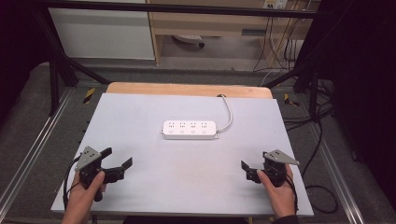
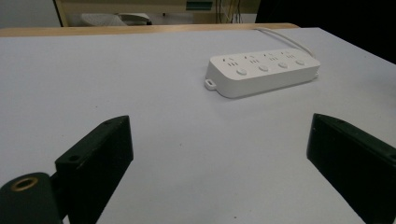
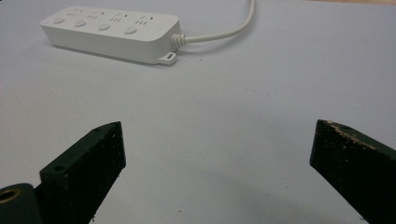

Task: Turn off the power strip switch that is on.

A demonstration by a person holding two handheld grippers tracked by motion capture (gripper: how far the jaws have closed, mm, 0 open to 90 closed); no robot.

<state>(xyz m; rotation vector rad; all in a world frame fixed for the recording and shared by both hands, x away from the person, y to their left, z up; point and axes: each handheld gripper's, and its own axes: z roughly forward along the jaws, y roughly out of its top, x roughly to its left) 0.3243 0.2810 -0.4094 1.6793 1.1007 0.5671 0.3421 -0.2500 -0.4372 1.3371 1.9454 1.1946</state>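
On the surface [image 1: 140, 116] the white power strip [image 1: 190, 129] lies centre, at about one o'clock from the left gripper [image 1: 116, 158] and eleven o'clock from the right gripper [image 1: 252, 169], well apart from both. Its cord [image 1: 229, 114] curves off toward twelve o'clock, barring the far right side. Bare surface lies between each gripper and the strip.

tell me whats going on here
A person holds a hand-held gripper in each hand over a grey table. The left hand-held gripper and right hand-held gripper both have open, empty jaws. Each sits near the table's near edge, apart from the white power strip lying untouched in the middle.
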